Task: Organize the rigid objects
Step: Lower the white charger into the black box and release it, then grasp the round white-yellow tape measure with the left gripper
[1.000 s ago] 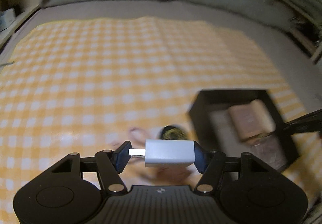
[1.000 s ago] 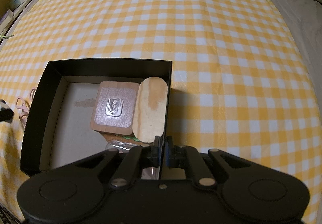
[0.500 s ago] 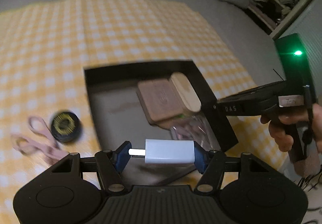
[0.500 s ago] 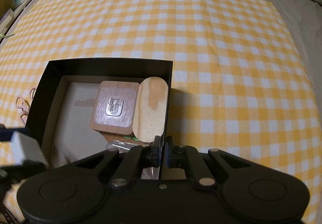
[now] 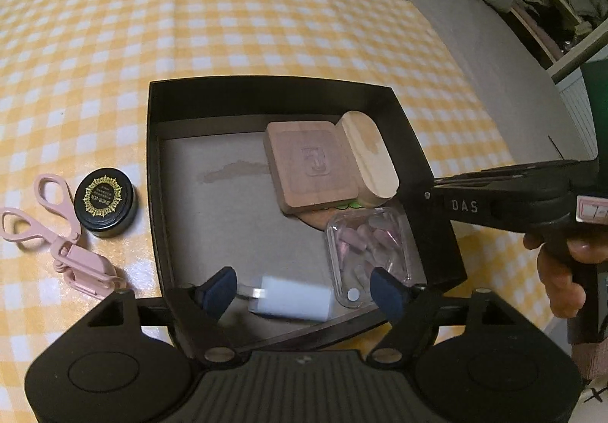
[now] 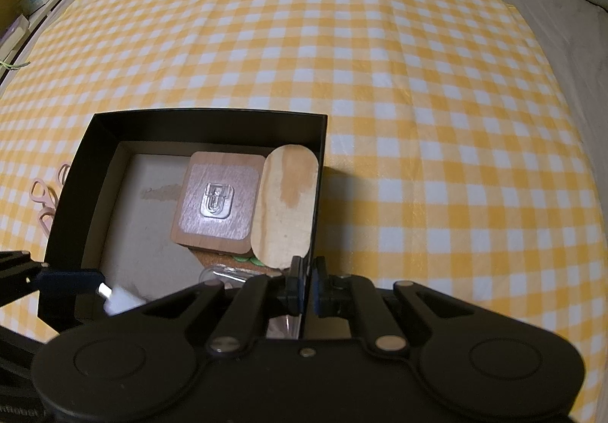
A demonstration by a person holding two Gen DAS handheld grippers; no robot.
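Charger release under way: I have the left gripper (image 5: 304, 288) poised over the near edge of the black box (image 5: 425, 172), its jaws having just been opening, and the white charger (image 5: 292, 297) sits between the blue pads, clear of both, blurred and apparently dropping onto the box floor at about 6 o'clock. My right gripper (image 6: 307, 284) is pressed together on the box's right-hand wall, pinning the box on the checked cloth (image 6: 418, 119).

Inside the box, the wooden block (image 5: 311, 164) and the pale rounded wooden piece (image 5: 368, 153) lie at 1 o'clock, with the clear case of pink pieces (image 5: 368, 248) at 4 o'clock, just beside the charger.

To finish this step well, I judge the left jaws should spread fully before lifting, and rise straight up so a pad does not catch the charger's prongs or nudge the clear case. The right gripper's pinch should hold until the left one is clear.

Outside, at 9 o'clock, the black round tin (image 5: 104, 200) and pink scissors (image 5: 57, 233) lie on the cloth, likely next.
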